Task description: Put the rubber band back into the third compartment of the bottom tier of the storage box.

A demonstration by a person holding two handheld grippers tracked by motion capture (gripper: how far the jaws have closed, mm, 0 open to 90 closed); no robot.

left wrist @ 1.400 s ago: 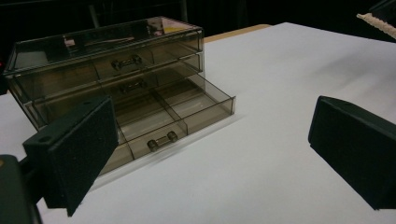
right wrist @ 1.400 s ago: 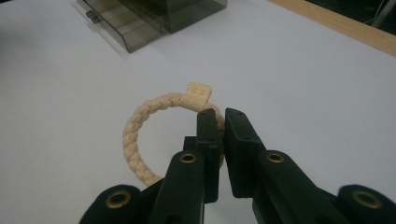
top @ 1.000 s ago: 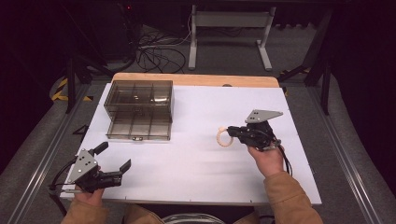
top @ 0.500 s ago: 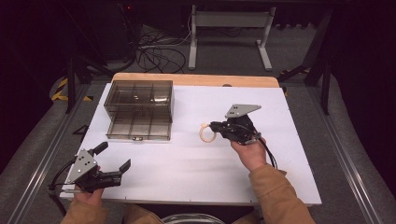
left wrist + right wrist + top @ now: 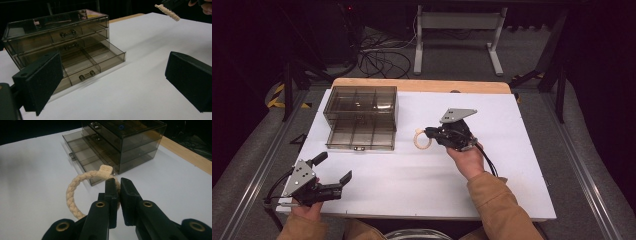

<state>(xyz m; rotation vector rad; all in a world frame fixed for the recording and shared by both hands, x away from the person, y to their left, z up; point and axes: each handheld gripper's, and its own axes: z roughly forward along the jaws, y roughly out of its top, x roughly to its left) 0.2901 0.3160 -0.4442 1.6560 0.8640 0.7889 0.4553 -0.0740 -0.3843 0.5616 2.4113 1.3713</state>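
— White tabletop (image 5: 512, 165) under a dark room, cables and a metal stand on the floor beyond. Bare across most of its width.

— Carried so far?

— Braided rope ring (image 5: 75, 190) pinched between the closed fingers (image 5: 111, 192) of the right gripper (image 5: 428, 134), held off the surface near mid-table, just right of the smoky plastic drawer organizer (image 5: 361, 118). Seen again in the left gripper view as a pale braid (image 5: 168, 12) hanging high at the top right.

— Drawer ready?

— Bottom drawer (image 5: 90, 62) pulled out toward the near side, compartments looking empty, upper two shut. Pick-up done, then, judging by the grip; drop into a compartment not yet made, and the drawer left to push in afterwards.

— Other side?

— Left gripper (image 5: 333, 172) low at the near left corner, fingers (image 5: 41, 80) spread wide, holding nothing, well apart from the organizer.

— Room to move?

— Plenty. Open white surface between ring and drawer, nothing in the path. Worth minding: the thin drawer walls and dividers, and the box front rising right behind the open drawer. Near table edge close under the left gripper, little slack there.
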